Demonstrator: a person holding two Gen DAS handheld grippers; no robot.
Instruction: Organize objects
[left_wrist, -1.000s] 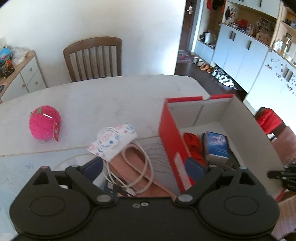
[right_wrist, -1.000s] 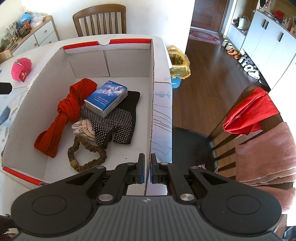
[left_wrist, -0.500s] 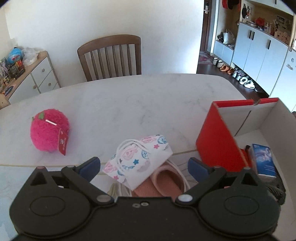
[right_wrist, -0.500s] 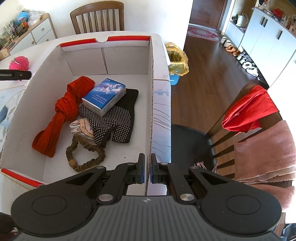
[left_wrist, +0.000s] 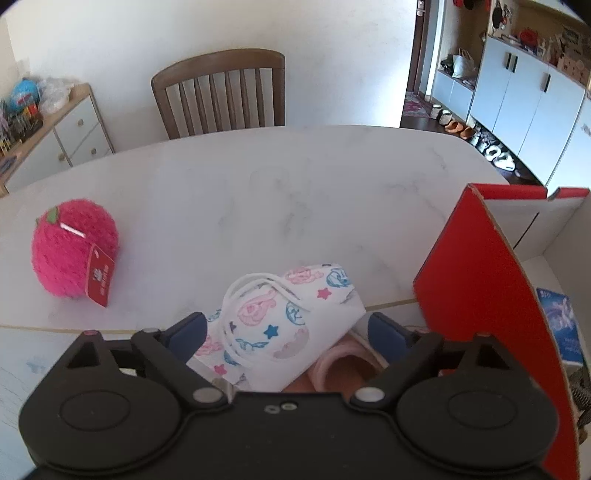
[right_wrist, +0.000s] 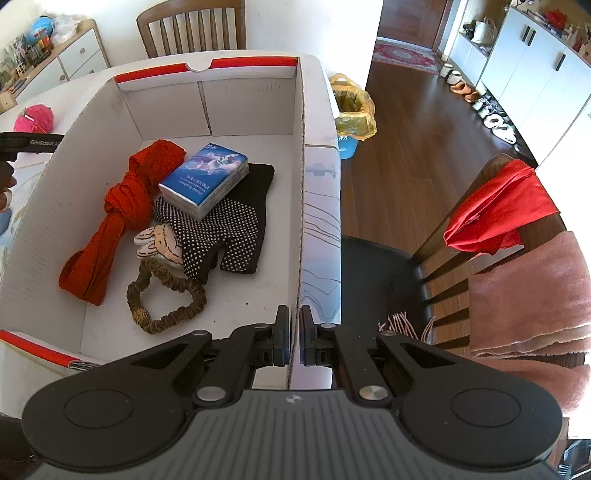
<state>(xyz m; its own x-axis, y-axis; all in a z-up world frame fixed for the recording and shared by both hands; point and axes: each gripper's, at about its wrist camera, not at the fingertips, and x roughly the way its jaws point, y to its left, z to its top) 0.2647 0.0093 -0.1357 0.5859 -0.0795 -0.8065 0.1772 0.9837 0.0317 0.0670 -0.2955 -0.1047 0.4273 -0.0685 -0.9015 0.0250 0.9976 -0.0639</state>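
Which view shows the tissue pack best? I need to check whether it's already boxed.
The right wrist view: the tissue pack shows whole, lying in the box on the black dotted glove beside the red scarf. The left wrist view shows only a blue sliver behind the box's red wall.

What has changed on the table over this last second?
The left gripper swung away from the box to straddle the patterned face mask; its fingers just narrowed, not yet gripping. The right gripper stayed clamped on the box wall; the contents are unmoved.
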